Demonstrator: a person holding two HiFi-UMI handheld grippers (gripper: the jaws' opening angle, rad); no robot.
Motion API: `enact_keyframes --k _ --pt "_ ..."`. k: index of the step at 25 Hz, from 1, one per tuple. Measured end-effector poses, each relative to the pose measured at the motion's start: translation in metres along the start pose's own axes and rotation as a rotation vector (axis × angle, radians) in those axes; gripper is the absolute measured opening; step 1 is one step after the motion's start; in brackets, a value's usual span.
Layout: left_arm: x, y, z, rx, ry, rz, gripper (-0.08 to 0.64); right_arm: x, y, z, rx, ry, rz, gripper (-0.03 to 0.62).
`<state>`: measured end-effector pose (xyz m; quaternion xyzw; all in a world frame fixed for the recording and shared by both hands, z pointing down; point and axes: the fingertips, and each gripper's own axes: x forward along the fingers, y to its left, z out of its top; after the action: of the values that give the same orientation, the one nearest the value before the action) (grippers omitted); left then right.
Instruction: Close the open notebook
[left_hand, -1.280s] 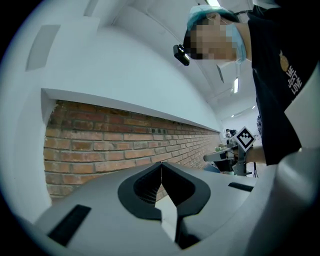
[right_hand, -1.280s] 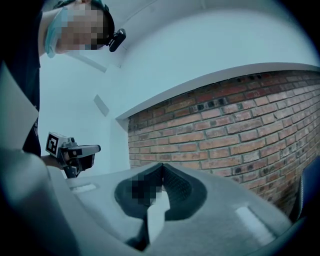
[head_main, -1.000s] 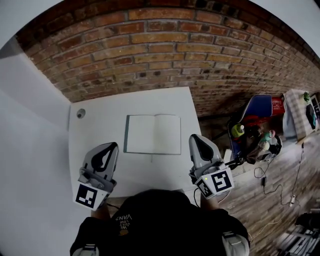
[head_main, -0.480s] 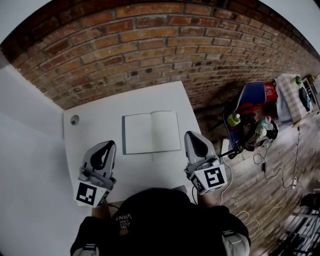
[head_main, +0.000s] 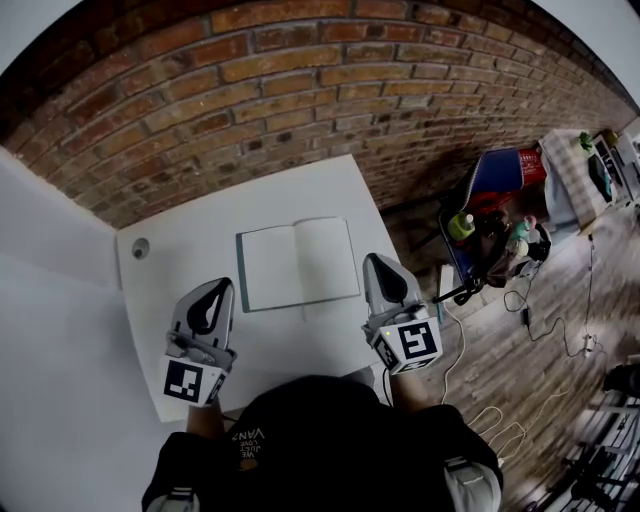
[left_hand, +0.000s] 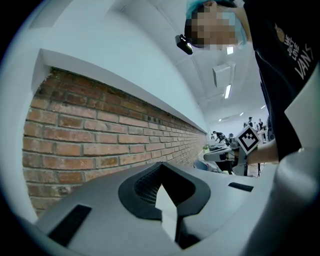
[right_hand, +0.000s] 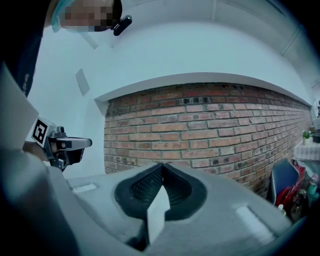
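- The left tongs (head_main: 224, 286) are seen shut in the left gripper view, the two jaws meeting at the tips with nothing held between them.
- The right tongs (head_main: 372, 259) are likewise shut, and nothing is gripped by them in the right gripper view.
- Both tongs are held over the near part of the white surface (head_main: 180, 262), pointing towards the brick wall (head_main: 250, 90).
- The notebook (head_main: 297, 262) lies between the two tongs and a little beyond them, at the middle of the surface.
- It is touched by neither pair, though the right tongs are just beside its right edge.
- The notebook lies open and flat, with two blank white pages showing.
- A dark cover edge is seen along its left side, and the fold runs away from the person.
- A small grey round fitting (head_main: 140, 247) is set in the surface near its far left corner.
- On the wooden floor (head_main: 520, 360) to the right, clutter is gathered by a blue panel (head_main: 497, 170).
- Among it stands a bottle with a yellow-green top (head_main: 461, 226); whether a container holds these things cannot be told.
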<state>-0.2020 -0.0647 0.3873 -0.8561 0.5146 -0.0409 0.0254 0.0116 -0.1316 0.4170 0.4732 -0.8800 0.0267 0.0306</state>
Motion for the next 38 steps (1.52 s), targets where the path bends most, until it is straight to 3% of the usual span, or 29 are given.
enact_keyframes --k 5,12,16,22,32,38 --pt "0.005 0.008 -0.019 -0.027 -0.038 -0.012 0.012 0.010 -0.003 -0.022 0.007 0.019 -0.014 -0.002" --pt "0.016 0.007 -0.055 -0.069 -0.001 -0.021 0.012 0.026 0.000 -0.053 0.037 0.078 0.004 -0.002" --pt "0.019 0.008 -0.074 -0.090 0.038 -0.015 0.012 0.031 0.000 -0.067 0.059 0.108 0.011 -0.002" --pt "0.025 0.019 -0.113 -0.197 0.094 0.009 0.012 0.043 0.005 -0.099 0.072 0.164 0.040 -0.002" --pt "0.033 0.023 -0.170 -0.212 0.234 0.007 0.012 0.054 0.013 -0.165 0.052 0.335 0.062 -0.002" --pt "0.036 0.024 -0.194 -0.256 0.285 0.013 0.012 0.061 0.007 -0.184 0.054 0.378 0.048 -0.002"
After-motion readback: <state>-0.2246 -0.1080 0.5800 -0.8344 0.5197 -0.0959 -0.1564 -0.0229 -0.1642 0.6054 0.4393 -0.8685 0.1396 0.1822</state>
